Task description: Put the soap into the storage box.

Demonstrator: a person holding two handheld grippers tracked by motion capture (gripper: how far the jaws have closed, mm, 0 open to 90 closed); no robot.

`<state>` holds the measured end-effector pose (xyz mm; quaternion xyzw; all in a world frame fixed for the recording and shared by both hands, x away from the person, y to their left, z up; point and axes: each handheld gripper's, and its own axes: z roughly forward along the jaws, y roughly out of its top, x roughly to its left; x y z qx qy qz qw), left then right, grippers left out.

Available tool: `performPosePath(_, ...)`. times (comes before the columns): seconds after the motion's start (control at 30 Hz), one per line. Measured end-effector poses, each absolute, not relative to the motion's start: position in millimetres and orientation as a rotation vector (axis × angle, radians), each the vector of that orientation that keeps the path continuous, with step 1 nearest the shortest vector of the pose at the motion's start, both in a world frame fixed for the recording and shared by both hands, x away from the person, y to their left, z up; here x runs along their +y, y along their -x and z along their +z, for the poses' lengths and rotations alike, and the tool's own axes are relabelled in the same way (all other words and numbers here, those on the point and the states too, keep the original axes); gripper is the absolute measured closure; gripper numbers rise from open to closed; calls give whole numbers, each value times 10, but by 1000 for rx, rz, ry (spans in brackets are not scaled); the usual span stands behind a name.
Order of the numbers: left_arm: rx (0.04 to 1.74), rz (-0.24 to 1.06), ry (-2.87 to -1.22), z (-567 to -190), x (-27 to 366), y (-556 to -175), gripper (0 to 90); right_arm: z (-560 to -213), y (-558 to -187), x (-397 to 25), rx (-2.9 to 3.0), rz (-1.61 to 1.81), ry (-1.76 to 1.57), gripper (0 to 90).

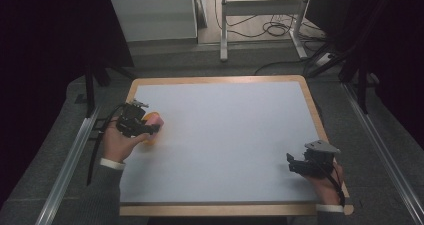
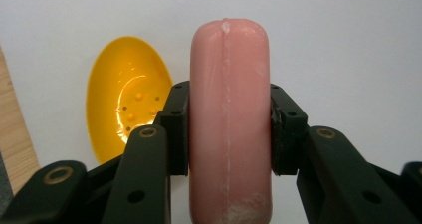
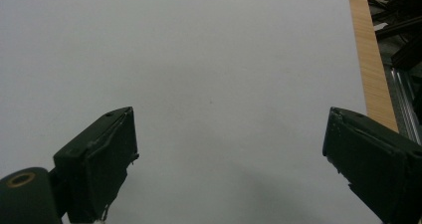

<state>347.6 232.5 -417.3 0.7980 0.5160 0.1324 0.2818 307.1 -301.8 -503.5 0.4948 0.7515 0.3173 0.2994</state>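
A pink bar of soap [image 2: 230,119] stands on edge between the jaws of my left gripper [image 2: 229,119], which is shut on it. In the high view that gripper [image 1: 152,125] sits near the left edge of the white mat, the pink soap [image 1: 152,117] peeking past its tip. A yellow oval soap dish [image 2: 127,97] lies on the mat just behind and left of the soap, partly hidden by the gripper; the dish [image 1: 149,138] shows as an orange patch under it. My right gripper [image 3: 229,149] is open over bare mat, at the front right [image 1: 296,164].
The white mat [image 1: 225,135] lies on a table with a wooden rim [image 1: 215,80]. Metal rails run along both sides. Beyond the table stand a table frame and loose cables [image 1: 270,27] on the floor.
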Motion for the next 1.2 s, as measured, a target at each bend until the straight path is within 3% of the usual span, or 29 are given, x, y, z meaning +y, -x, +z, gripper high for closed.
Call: performPosePath(1.2,1498,340,-2133,-4351,2502,-3833,602,-5061,-3085,-3043,1998,831,-1322,67)
